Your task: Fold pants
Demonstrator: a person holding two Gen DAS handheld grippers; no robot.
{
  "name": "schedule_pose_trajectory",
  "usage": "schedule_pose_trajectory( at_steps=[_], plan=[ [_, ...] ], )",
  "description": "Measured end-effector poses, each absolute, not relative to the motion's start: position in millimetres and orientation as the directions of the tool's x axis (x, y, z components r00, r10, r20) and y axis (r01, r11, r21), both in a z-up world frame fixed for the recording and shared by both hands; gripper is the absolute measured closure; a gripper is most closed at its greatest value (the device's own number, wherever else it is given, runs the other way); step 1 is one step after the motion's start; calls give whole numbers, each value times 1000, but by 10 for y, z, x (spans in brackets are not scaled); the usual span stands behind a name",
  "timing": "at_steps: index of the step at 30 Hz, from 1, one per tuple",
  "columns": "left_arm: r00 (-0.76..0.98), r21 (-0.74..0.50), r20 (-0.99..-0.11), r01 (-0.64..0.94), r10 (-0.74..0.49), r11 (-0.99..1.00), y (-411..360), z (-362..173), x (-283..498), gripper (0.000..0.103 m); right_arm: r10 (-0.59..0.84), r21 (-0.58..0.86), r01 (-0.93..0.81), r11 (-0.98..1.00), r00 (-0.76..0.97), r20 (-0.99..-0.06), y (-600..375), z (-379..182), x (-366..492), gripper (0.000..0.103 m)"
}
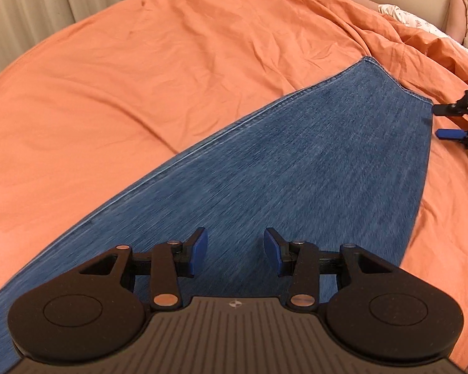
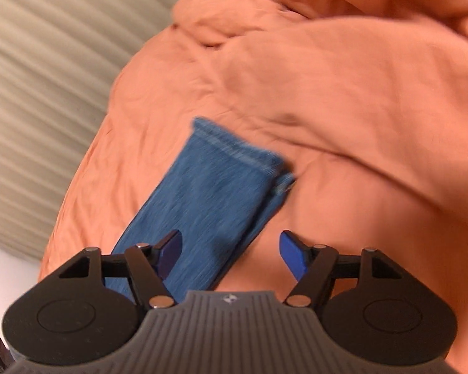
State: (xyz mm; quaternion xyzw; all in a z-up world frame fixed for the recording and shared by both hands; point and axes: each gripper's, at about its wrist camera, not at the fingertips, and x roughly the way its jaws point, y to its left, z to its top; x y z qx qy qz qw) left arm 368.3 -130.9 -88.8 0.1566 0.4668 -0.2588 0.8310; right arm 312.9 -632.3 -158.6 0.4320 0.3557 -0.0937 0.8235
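While both grippers (left (image 1: 236, 251), right (image 2: 231, 254)) gape, jeans (image 1: 296, 168) lie on orange bedding (image 1: 140, 78) beside curtains (image 1: 21, 3).

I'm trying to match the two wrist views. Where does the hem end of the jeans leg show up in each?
Left wrist: the hem sits upper right, beside the right gripper.
Right wrist: the hem sits at center, ahead of the open fingers.
Shared landmark: the orange bedcover.

Warm, even indoor light is seen, without glare. The jeans (image 1: 296, 168) are smeared by motion blur; the right wrist view is blurred throughout, and edges are bent by fisheye distortion.
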Motion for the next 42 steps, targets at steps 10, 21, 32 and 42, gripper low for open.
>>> schedule_pose_trajectory(
  at_steps=[10, 21, 32, 42],
  plan=[
    [471, 48, -832, 587, -293, 808, -1698, -1107, 4047, 60, 166, 688, 444, 575, 760, -629, -6602, -1905, 3413, 90],
    [511, 88, -830, 516, -224, 852, -1937, -1272, 4439, 83, 107, 571, 366, 735, 769, -630, -6465, -1605, 3454, 97],
    [376, -10, -863, 655, -338, 755, -1775, -1000, 3573, 84, 76, 486, 317, 814, 772, -631, -6305, -1062, 3466, 99],
    [304, -170, -839, 641, -451, 748, -1806, -1194, 3005, 90, 63, 398, 225, 889, 802, -594, -5886, -386, 3462, 99]
  ],
)
